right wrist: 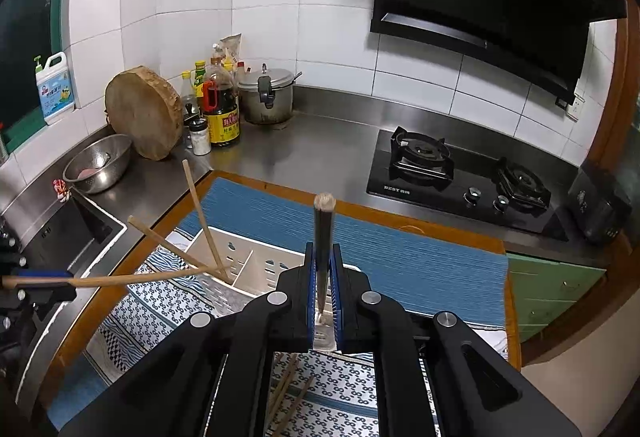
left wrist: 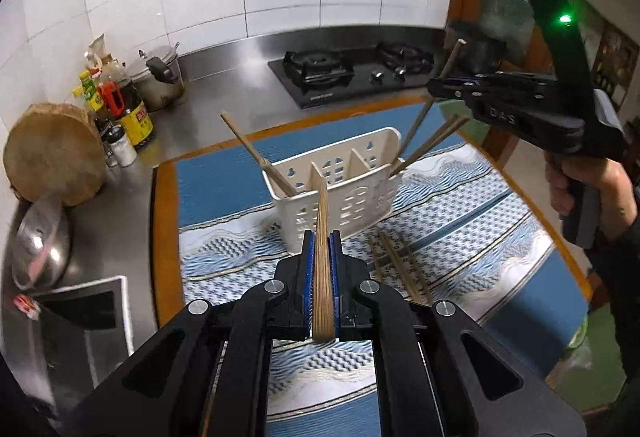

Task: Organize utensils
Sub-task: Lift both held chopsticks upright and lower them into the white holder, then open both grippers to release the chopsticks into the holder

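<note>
A white slotted utensil holder (left wrist: pixel 340 189) stands on a blue patterned mat (left wrist: pixel 224 189); it also shows in the right wrist view (right wrist: pixel 256 265). My left gripper (left wrist: pixel 321 237) is shut on a light wooden chopstick (left wrist: pixel 322 257) pointing at the holder's middle. My right gripper (right wrist: pixel 323 249) is shut on a dark chopstick (right wrist: pixel 322 229), held upright above the holder's right end; it shows from outside in the left wrist view (left wrist: pixel 452 85). Several chopsticks (left wrist: pixel 256 157) lean in the holder's compartments. Loose chopsticks (left wrist: pixel 400 265) lie on the mat in front of it.
A gas stove (left wrist: pixel 352 73) sits behind the mat. At the left are a round wooden block (left wrist: pixel 52 153), sauce bottles (left wrist: pixel 128 109), a pot (left wrist: pixel 160 77), a steel bowl (left wrist: pixel 40 241) and a sink (left wrist: pixel 76 325). A black box (right wrist: pixel 600 201) stands right of the stove.
</note>
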